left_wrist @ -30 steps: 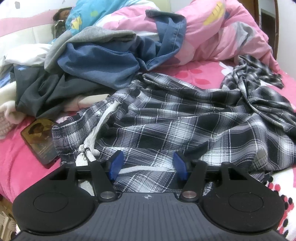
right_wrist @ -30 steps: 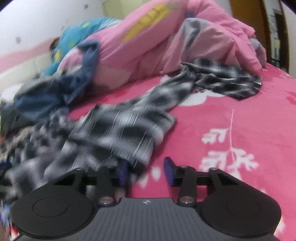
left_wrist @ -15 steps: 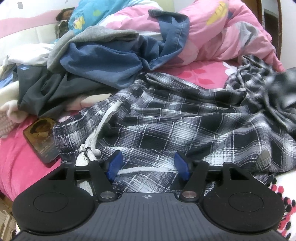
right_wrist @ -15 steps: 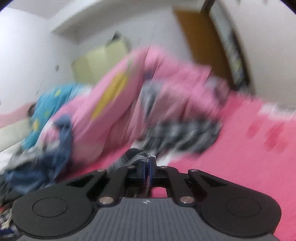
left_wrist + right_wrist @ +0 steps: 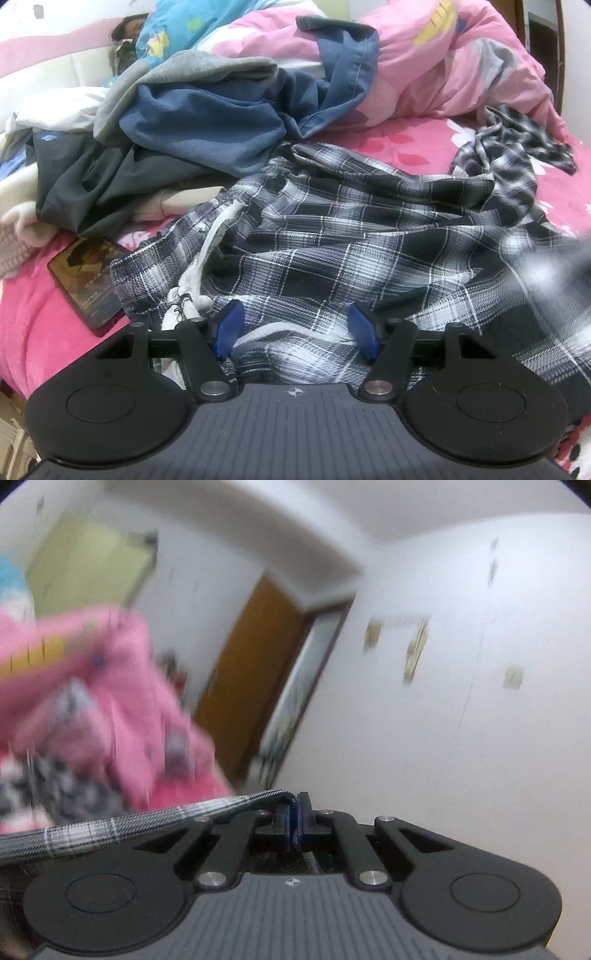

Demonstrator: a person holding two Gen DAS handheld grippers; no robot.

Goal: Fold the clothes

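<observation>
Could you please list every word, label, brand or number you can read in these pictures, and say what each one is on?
No text can be read in either view.
The phone screen shows small lines of text, too small to read.
The papers on the wall are too blurred to read.

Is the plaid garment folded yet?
No. The plaid garment lies rumpled and spread on the bed; the right gripper pinches one edge.

Blurred pink quilt [image 5: 92, 686] and door [image 5: 255, 672]

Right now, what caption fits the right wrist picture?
Right gripper shut on plaid cloth, lifted toward the wall.
</observation>
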